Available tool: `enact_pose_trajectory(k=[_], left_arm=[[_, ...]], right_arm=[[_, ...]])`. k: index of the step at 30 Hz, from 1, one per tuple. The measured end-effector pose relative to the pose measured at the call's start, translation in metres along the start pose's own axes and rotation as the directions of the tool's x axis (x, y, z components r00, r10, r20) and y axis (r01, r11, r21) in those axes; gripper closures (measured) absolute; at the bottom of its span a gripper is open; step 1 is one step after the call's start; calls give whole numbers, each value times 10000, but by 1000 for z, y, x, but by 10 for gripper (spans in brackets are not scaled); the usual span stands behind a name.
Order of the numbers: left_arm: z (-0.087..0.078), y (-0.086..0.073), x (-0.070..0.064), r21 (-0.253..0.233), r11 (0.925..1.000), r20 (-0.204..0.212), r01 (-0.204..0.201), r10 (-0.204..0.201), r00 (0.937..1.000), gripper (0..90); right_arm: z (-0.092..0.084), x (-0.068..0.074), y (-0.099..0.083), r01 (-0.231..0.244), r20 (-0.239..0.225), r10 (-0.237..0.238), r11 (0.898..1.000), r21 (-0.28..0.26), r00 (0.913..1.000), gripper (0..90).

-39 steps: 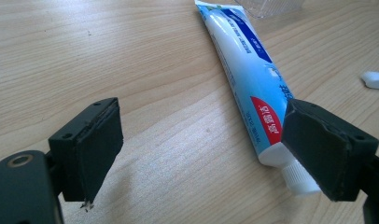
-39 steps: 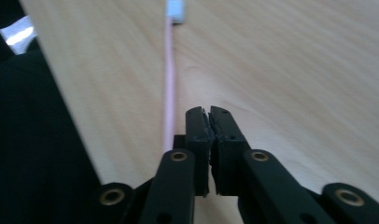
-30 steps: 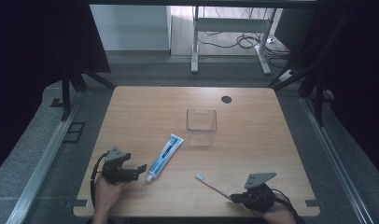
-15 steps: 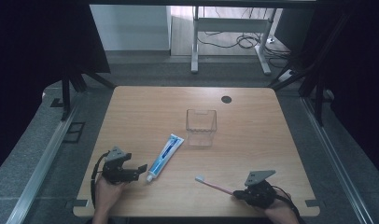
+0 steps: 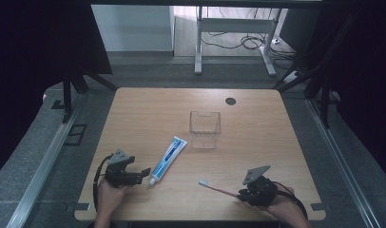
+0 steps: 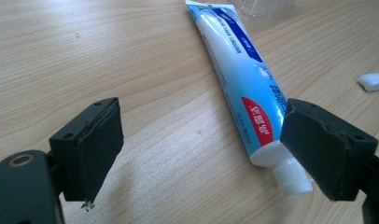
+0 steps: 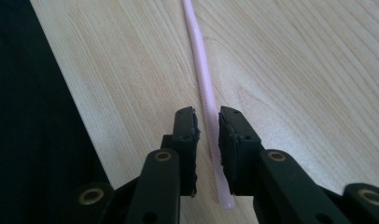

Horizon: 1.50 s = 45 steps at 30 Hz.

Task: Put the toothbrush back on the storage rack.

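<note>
A blue and white toothpaste tube (image 5: 168, 160) lies on the wooden table (image 5: 257, 142), its white cap toward me. My left gripper (image 5: 142, 173) stands open just left of the cap. In the left gripper view the tube (image 6: 239, 79) runs up the frame, and its cap sits against the inner face of the right jaw of my left gripper (image 6: 204, 140). A pink toothbrush (image 5: 215, 186) lies at the front right. My right gripper (image 5: 241, 194) is at its handle end; its jaws have just been opening. The handle (image 7: 201, 79) lies between the jaws of my right gripper (image 7: 207, 130), with a thin gap on each side.
A clear square cup (image 5: 205, 129) stands upright near the table's middle, just beyond the tube's flat end. A dark round hole (image 5: 230, 101) is at the back right. The table's front edge runs close under both hands. The brush head (image 6: 373, 81) lies right of the tube.
My right hand has shifted slightly and lifted a little at the handle end, while the toothbrush lies where it was. The left hand and the tube have not moved.
</note>
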<state>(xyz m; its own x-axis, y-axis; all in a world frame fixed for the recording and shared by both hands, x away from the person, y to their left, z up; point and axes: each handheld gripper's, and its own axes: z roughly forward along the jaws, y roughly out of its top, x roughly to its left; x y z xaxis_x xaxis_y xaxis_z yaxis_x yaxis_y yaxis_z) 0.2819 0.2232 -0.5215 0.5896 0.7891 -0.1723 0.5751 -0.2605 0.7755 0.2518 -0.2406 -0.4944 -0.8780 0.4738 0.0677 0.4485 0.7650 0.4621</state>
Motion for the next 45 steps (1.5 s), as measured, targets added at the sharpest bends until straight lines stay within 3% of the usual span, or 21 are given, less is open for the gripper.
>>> enact_pose_trajectory(k=[9, 13, 20, 24, 26, 35, 42, 45], left_arm=[[1, 0, 0, 24, 10000, 19, -20, 20, 10000, 133], [1, 0, -1, 77, 9999, 32, -77, 77, 10000, 133], [1, 0, 0, 103, 9999, 48, -88, 87, 10000, 133], [1, 1, -1, 100, 9999, 55, -112, 112, 9999, 133], [1, 1, -1, 105, 9999, 65, -106, 105, 9999, 133], [2, 1, -1, 127, 9998, 97, -136, 135, 9999, 132], [2, 1, -2, 149, 9998, 112, -151, 149, 9998, 133], [2, 1, -2, 148, 9998, 116, -166, 165, 9998, 132]], right_arm=[[7, 1, 22, 549, 213, -578, 9912, 1203, 9981, 748], [12, 2, 35, 902, 210, -954, 9800, 1776, 9952, 749], [20, 4, 53, 1181, 102, -1251, 9579, 2618, 9921, 764], [26, 5, 62, 1385, 97, -1490, 9397, 3128, 9888, 768], [27, 5, 64, 1428, 62, -1530, 9358, 3222, 9882, 768], [43, 6, 75, 1677, -82, -1796, 9005, 4012, 9837, 776], [45, 6, 78, 1696, -158, -1786, 8983, 4054, 9838, 837], [44, 5, 77, 1573, -169, -1638, 9063, 3922, 9863, 841]])
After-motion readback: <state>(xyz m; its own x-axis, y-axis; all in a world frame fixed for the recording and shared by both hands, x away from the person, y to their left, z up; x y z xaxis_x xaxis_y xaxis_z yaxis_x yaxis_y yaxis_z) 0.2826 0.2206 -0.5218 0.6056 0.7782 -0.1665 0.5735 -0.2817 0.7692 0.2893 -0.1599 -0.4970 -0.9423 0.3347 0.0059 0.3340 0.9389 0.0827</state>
